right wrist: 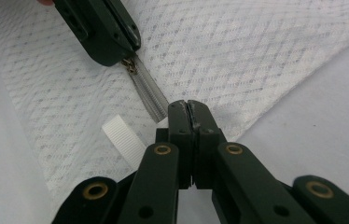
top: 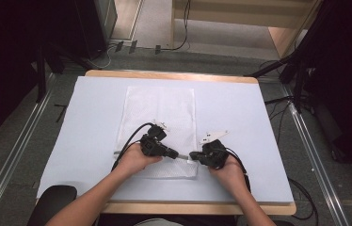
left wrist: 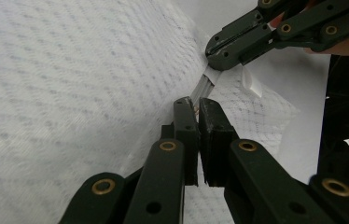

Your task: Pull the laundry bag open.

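A white mesh bag (top: pixel 162 108) lies flat on the pale blue table top (top: pixel 240 122), its grey zipper (top: pixel 182 157) running along the near edge. My left gripper (top: pixel 174 153) is shut on the brass zipper pull (right wrist: pixel 129 65), whose tip shows between its own jaws (left wrist: pixel 195 103). My right gripper (top: pixel 193 155) faces it from the right, shut on the end of the zipper tape (left wrist: pixel 208 80) at the bag's corner; in the right gripper view its jaws (right wrist: pixel 188 108) meet at the zipper's end (right wrist: pixel 156 105). Only a short stretch of zipper separates the two grippers.
A small white ribbon loop (right wrist: pixel 122 135) sticks out from the bag's corner beside the zipper end. The table's wooden near edge (top: pixel 197 208) lies just behind the hands. Cables trail from both grippers, and dark stands and floor rails flank the table.
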